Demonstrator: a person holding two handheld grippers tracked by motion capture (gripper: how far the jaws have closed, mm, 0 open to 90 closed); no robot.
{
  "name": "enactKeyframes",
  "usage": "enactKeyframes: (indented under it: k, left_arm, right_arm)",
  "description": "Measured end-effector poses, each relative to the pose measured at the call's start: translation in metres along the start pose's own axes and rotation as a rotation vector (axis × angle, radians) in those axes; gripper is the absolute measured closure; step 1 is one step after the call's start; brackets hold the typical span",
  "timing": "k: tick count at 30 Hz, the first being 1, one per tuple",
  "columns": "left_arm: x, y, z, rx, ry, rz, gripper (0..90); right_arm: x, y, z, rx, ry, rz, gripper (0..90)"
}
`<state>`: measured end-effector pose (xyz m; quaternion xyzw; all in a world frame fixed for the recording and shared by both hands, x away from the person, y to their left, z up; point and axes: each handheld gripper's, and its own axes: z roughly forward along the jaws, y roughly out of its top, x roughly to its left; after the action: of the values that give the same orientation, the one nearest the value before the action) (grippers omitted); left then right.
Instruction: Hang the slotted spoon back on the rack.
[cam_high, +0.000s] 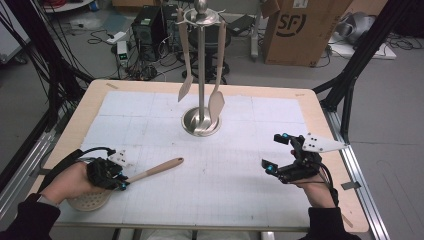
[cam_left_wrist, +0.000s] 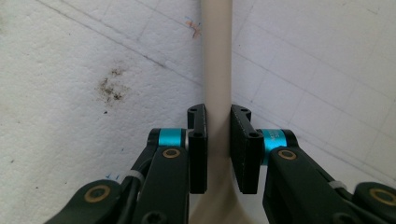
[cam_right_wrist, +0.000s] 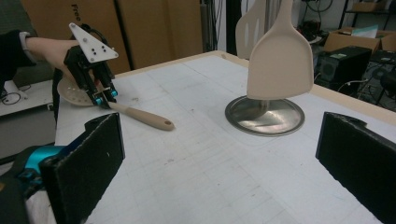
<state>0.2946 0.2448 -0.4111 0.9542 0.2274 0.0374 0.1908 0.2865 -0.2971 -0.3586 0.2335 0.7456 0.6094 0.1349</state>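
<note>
While the left gripper (cam_high: 121, 183) sits at the near left of the white mat (cam_high: 150, 107), its jaws are clamped on the neck of a beige skimmer spoon (cam_high: 150, 172) lying flat there, pads (cam_left_wrist: 198, 149) pressing either side of the handle just above the perforated bowl (cam_high: 89, 201). From that grip the handle's long axis runs away toward the mat's middle and the utensil stand (cam_high: 201, 65), where two spatulas (cam_high: 217, 100) hang. Farther right, the right gripper (cam_high: 280, 152) hovers empty with jaws spread wide, well apart from the spoon, so the lift looks to be the left hand's job.
</note>
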Motion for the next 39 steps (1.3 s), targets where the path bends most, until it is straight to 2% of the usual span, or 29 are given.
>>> enactKeyframes:
  k: [5, 11, 15, 20, 33, 39]
  left_arm:
    - [-0.002, -0.001, -0.001, -0.003, 0.011, 0.01, 78.5]
    - [-0.003, -0.004, -0.008, -0.031, 0.03, -0.005, 78.5]
    - [-0.007, -0.004, -0.017, -0.087, 0.026, -0.01, 78.5]
    - [-0.01, -0.003, -0.025, -0.131, 0.025, -0.016, 78.5]
    - [-0.01, -0.004, -0.036, -0.283, 0.007, -0.088, 78.5]
    - [-0.009, -0.004, -0.042, -0.36, 0.026, -0.097, 78.6]
  right_arm:
    - [0.0, 0.0, 0.001, 0.005, 0.0, 0.001, 0.3]
    - [0.0, 0.0, 0.0, 0.002, -0.001, 0.001, 0.3]
    - [0.0, 0.0, 0.0, 0.001, -0.001, -0.003, 0.3]
    - [0.001, 0.001, 0.0, 0.001, 0.0, -0.004, 0.3]
    - [0.001, 0.001, 0.0, -0.001, -0.005, -0.003, 0.3]
    - [0.001, 0.001, -0.001, -0.006, -0.006, -0.002, 0.3]
